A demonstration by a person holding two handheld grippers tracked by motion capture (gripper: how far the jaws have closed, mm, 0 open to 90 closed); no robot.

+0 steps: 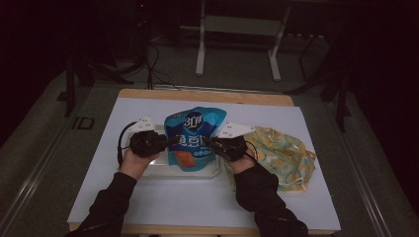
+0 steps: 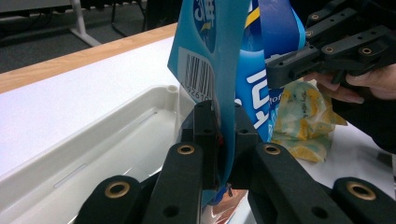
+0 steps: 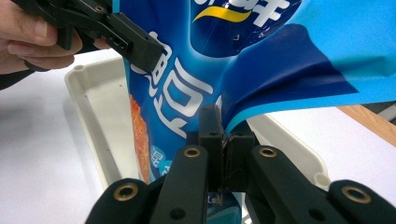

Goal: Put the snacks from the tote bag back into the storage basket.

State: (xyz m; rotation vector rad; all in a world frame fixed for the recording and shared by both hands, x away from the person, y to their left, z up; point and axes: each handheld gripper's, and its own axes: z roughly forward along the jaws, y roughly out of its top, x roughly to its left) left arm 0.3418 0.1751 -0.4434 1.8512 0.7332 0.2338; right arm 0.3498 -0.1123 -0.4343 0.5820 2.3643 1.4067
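A blue snack pouch with white lettering and an orange picture is held up over a white tray in the high view. My left gripper is shut on the pouch's left edge, and my right gripper is shut on its right edge. In the left gripper view the black jaws pinch the thin blue edge below a barcode label. In the right gripper view the jaws clamp a fold of the pouch, and the other gripper grips the far edge.
A yellow patterned cloth bag lies to the right of the tray, beside my right hand. A white sheet covers the wooden table. A metal frame stand rises on the dark floor beyond the table.
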